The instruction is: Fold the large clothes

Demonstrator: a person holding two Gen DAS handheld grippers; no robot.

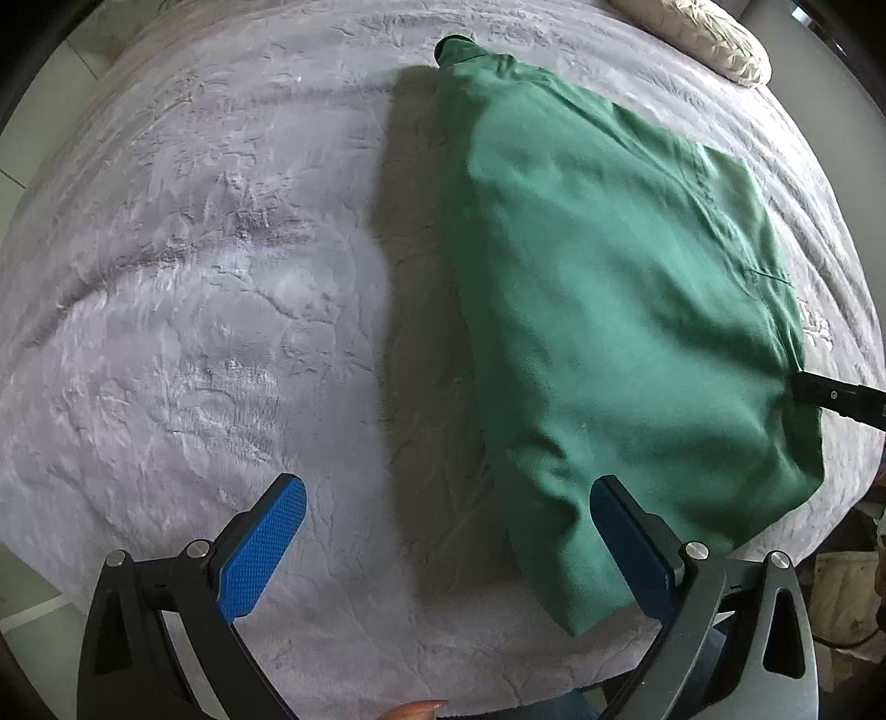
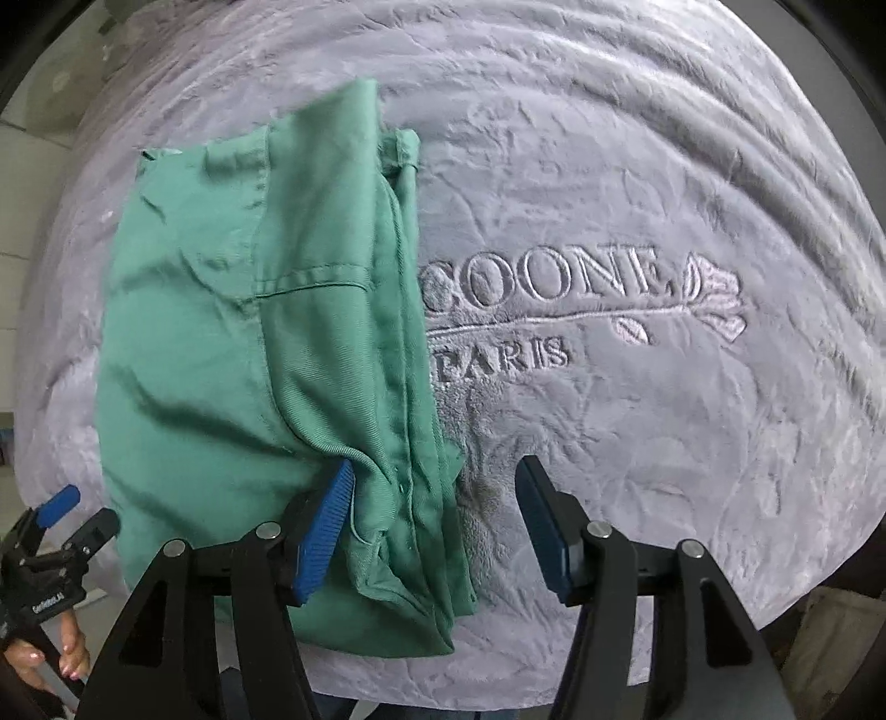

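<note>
Green twill cloth, a large garment folded into a long panel, lies on a grey plush blanket covering a bed. In the left wrist view it runs from twelve o'clock down to five o'clock, and a cream pillow sits at one o'clock.

Risks, as a judgement: the stacked layers at the garment's right edge look loose, and the right gripper has one blue pad touching that edge. Lifting away could snag a layer on the pad and drag the fold open. The soft blanket may also ripple under the cloth and skew the next crease.

Pose: both grippers point straight down at the bed. The left gripper is released, its jaws spread wide, one pad over bare blanket at seven o'clock, the other over the garment's near corner at five o'clock, gripping nothing. The right gripper is also released; the garment's edge sits between its jaws beside the left-hand pad, while the other pad stands apart over embroidered lettering.
</note>
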